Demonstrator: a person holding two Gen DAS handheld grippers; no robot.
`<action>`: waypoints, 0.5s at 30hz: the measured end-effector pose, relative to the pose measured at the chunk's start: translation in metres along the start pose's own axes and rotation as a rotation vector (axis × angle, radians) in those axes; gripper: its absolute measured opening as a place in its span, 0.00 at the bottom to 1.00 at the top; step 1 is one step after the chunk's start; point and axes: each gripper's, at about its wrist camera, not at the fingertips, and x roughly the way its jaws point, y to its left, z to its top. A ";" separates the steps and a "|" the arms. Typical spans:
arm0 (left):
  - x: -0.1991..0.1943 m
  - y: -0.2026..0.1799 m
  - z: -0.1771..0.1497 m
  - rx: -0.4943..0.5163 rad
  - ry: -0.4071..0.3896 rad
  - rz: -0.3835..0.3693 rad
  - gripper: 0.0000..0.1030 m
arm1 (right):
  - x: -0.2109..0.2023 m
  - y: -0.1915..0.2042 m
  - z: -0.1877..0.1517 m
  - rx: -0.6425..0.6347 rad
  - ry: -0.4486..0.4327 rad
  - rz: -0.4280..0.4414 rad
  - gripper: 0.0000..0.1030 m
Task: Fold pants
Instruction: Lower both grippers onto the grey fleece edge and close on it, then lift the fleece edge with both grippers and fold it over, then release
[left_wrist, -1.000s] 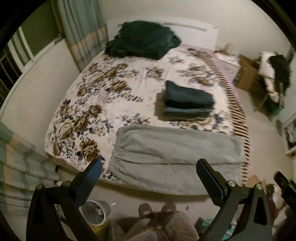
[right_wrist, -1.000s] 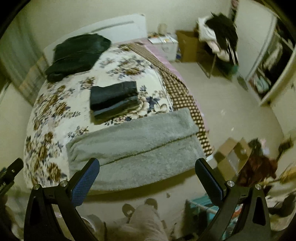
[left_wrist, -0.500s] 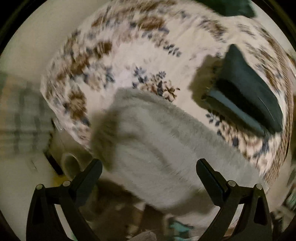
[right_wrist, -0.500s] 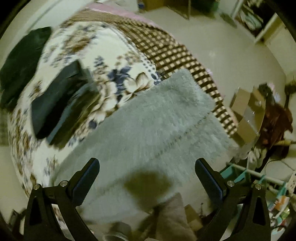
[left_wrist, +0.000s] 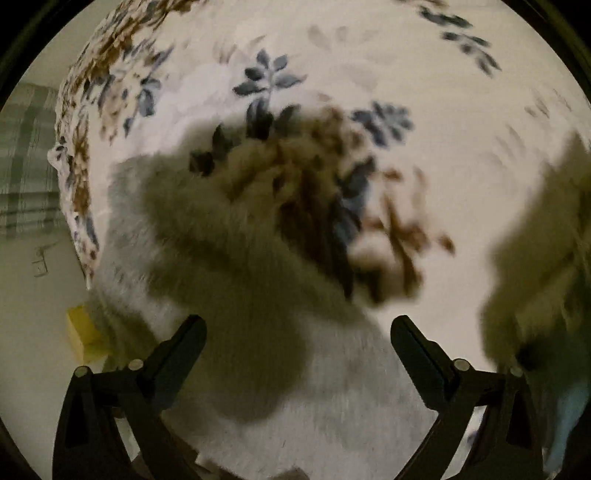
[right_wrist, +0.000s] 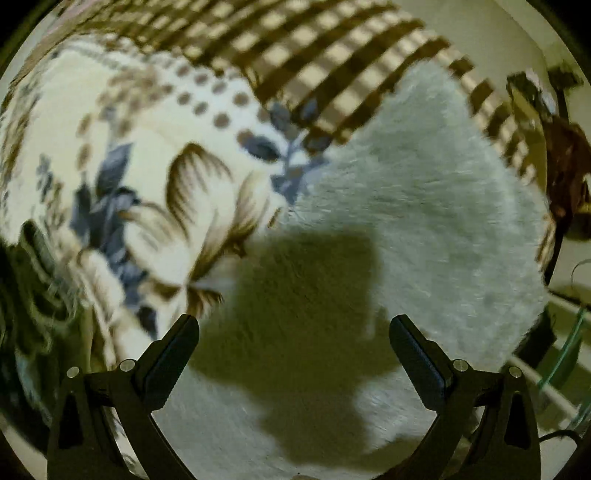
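Observation:
Fluffy grey pants (left_wrist: 332, 417) lie flat on the floral bedspread (left_wrist: 369, 74), folded lengthwise. My left gripper (left_wrist: 298, 332) hangs close above their left end, pointing steeply down; its jaws stand wide and are closing, with only the fabric below them and nothing pinched. The picture is blurred by motion. In the right wrist view my right gripper (right_wrist: 294, 330) hovers just over the right end of the pants (right_wrist: 424, 221), open, casting a dark shadow on the pile. The pads touch nothing that I can see.
The bed's left edge drops to the floor, where a yellow box (left_wrist: 83, 332) sits. A brown checked blanket border (right_wrist: 332, 55) runs along the bed's right side. Dark folded clothes (right_wrist: 26, 295) lie at the left of the right wrist view. Clutter and a rack stand on the floor at right.
Both grippers have dropped from high above the bed to just over the pants and tipped downward. The whole-room view has shrunk to the two ends of the pants.

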 end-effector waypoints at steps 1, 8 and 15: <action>0.003 0.002 0.003 -0.012 -0.003 -0.020 0.70 | 0.008 0.004 0.002 0.010 0.008 0.000 0.99; -0.022 0.038 -0.003 -0.042 -0.100 -0.223 0.04 | 0.016 0.016 -0.004 -0.058 -0.094 -0.071 0.11; -0.110 0.101 -0.033 0.000 -0.212 -0.513 0.04 | -0.065 -0.005 -0.039 -0.146 -0.285 0.080 0.08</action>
